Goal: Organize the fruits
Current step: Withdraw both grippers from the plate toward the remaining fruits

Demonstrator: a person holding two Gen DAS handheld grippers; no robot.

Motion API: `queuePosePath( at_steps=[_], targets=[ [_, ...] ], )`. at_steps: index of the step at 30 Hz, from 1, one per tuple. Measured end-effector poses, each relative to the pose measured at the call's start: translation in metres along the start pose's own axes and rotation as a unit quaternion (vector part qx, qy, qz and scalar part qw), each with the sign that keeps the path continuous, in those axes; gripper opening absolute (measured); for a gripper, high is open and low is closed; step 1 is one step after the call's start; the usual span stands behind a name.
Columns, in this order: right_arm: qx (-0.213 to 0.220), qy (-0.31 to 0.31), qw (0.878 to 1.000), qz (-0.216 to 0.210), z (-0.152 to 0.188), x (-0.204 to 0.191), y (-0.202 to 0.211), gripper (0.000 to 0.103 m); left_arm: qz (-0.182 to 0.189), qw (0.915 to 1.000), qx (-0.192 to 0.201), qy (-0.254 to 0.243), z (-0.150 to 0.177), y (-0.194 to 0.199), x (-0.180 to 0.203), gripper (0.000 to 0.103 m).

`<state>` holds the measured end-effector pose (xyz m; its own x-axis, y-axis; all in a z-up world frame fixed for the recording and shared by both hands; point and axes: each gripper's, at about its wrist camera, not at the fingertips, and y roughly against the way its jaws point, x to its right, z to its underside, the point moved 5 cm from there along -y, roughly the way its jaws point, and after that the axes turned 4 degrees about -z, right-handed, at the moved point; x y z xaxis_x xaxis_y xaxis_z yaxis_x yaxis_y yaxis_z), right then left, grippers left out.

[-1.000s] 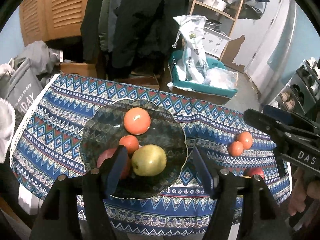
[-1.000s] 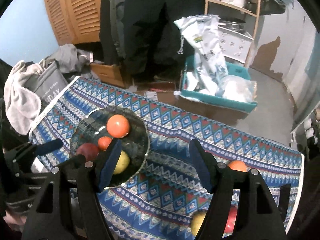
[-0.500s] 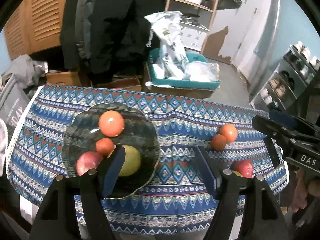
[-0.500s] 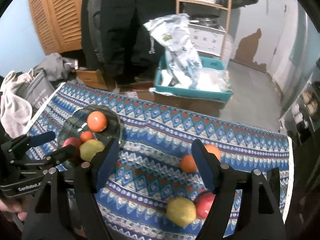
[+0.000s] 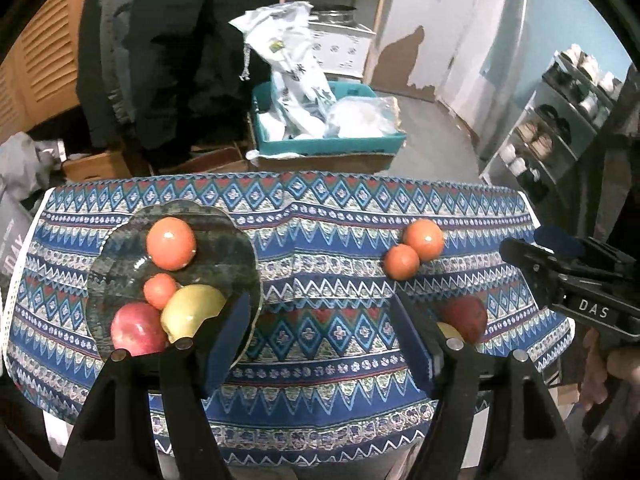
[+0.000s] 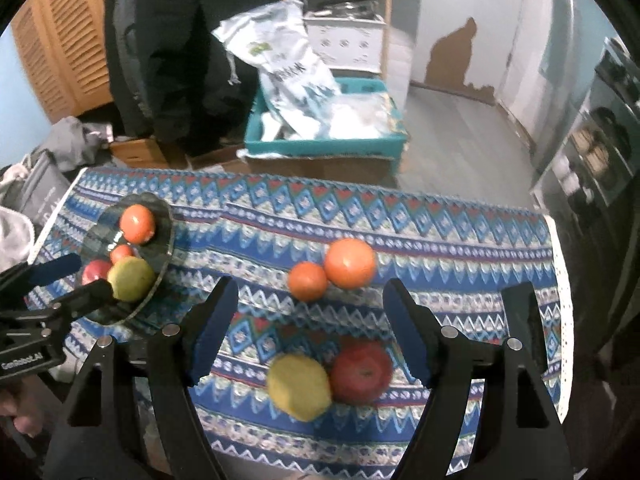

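Right claw [image 6: 308,336] hovers with jaws apart and empty above a red apple [image 6: 361,372] and yellow pear [image 6: 298,386] on the patterned tabletop [image 6: 460,248]; left claw [image 5: 320,336] is likewise apart. Both fruits look firm, smooth and rollable, so grip across the apple's widest middle. Two oranges [image 6: 350,263] sit beyond, and the glass plate [image 5: 120,248] holds four fruits.

A lived-in home, by the look of it. Dark coats [image 5: 160,40] hang beside a louvred wooden cupboard [image 6: 68,40], a shoe rack [image 5: 556,132] lines the wall, and a patterned tablecloth [image 5: 320,240] covers the table.
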<state>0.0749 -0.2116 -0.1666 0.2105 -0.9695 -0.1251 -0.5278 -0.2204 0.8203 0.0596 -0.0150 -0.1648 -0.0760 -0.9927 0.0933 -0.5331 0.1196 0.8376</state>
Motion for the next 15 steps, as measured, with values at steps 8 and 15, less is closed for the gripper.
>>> queuePosePath(
  at_steps=[8,15],
  targets=[
    [-0.021,-0.025,0.999,0.014,0.020,0.030,-0.008,0.075,0.001,0.9995,-0.025,-0.017,0.007,-0.020,0.020,0.074],
    [-0.047,-0.044,0.998,0.025,0.037,0.049,-0.025,0.075,0.001,0.9987,-0.041,-0.031,0.016,-0.035,0.034,0.074]
  ],
)
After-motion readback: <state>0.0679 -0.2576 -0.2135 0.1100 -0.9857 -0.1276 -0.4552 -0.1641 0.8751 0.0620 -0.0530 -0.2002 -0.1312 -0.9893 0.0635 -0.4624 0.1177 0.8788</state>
